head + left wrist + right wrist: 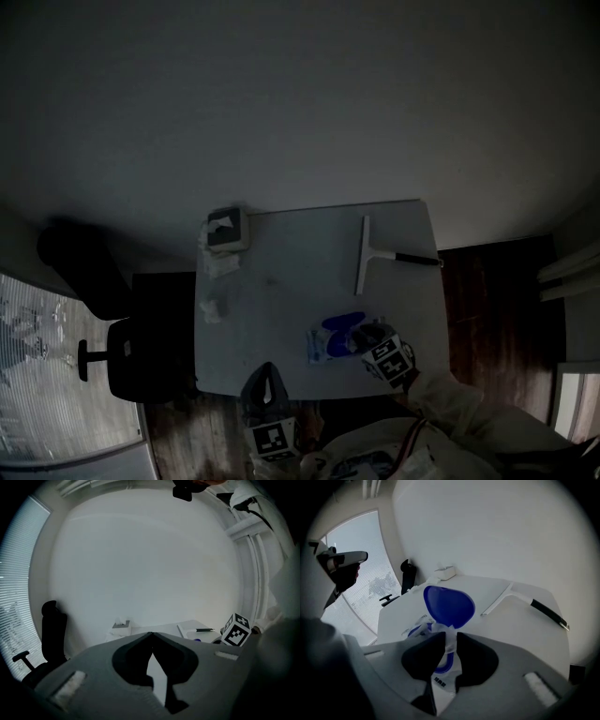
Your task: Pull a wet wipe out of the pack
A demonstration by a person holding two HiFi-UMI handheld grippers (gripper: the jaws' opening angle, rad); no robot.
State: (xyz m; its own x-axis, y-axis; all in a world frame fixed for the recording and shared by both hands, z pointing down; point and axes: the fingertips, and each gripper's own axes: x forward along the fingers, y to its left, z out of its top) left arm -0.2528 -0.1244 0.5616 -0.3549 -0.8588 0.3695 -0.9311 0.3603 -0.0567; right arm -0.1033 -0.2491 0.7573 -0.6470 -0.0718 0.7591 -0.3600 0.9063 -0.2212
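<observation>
The wet wipe pack (328,345) lies near the table's front right, its blue lid (449,604) flipped up and open. In the right gripper view a white wipe (449,626) stands up out of the pack's opening. My right gripper (450,638) is over the pack, and its jaws are closed on that wipe. In the head view the right gripper (361,339) sits at the pack's right end. My left gripper (265,377) hovers at the table's front edge, left of the pack. Its jaws (151,635) meet at the tips with nothing between them.
A squeegee (364,253) with a black handle lies at the table's back right. A tissue box (227,230) stands at the back left corner, with crumpled white wipes (212,309) along the left edge. A black office chair (131,356) is left of the table (281,309).
</observation>
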